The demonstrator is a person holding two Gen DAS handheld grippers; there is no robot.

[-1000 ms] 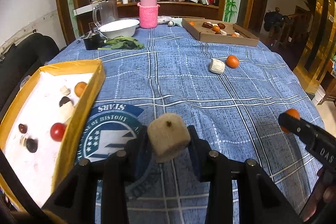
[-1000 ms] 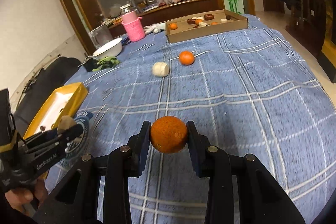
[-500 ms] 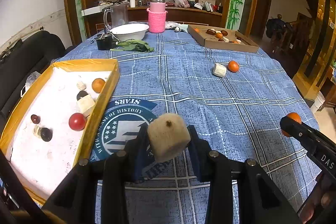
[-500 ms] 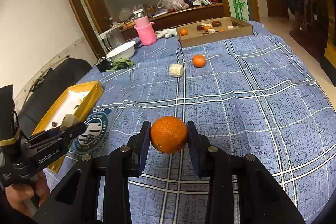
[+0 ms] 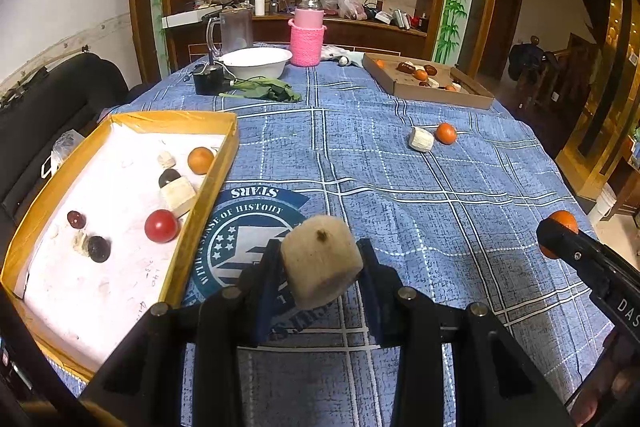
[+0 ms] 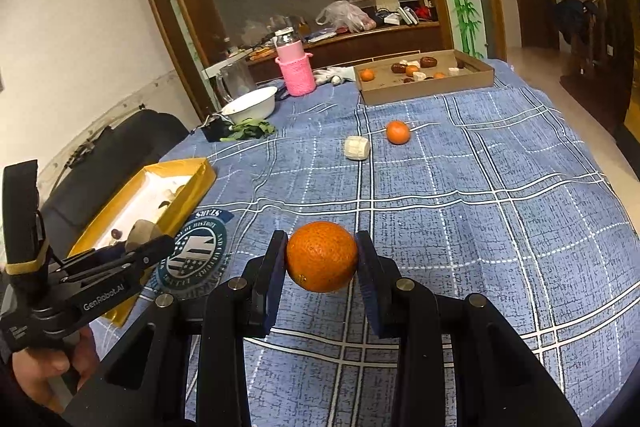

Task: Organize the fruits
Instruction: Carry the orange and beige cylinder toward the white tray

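My left gripper [image 5: 320, 263] is shut on a beige fruit chunk [image 5: 322, 261], held above the blue cloth just right of the yellow tray [image 5: 192, 227]. That tray holds a red fruit [image 5: 161, 225], an orange [image 5: 200, 160], dark fruits and pale chunks. In the right wrist view my right gripper [image 6: 322, 257] is shut on an orange [image 6: 322, 256] above the cloth's middle; the same orange [image 5: 563, 221] shows at the right edge of the left wrist view. A loose pale chunk [image 6: 357, 148] and a loose orange [image 6: 398, 132] lie farther back.
A cardboard box [image 6: 424, 89] with several fruits stands at the far side. A white bowl [image 5: 256, 61], green leaves [image 5: 266, 91], a pink-sleeved jar [image 5: 306, 35] and a glass jug [image 5: 234, 27] stand at the back left. A black chair [image 5: 48, 103] is beside the tray.
Both grippers have drawn back and risen a little with their loads, so more of the table and the yellow tray shows. Neither grip has changed.
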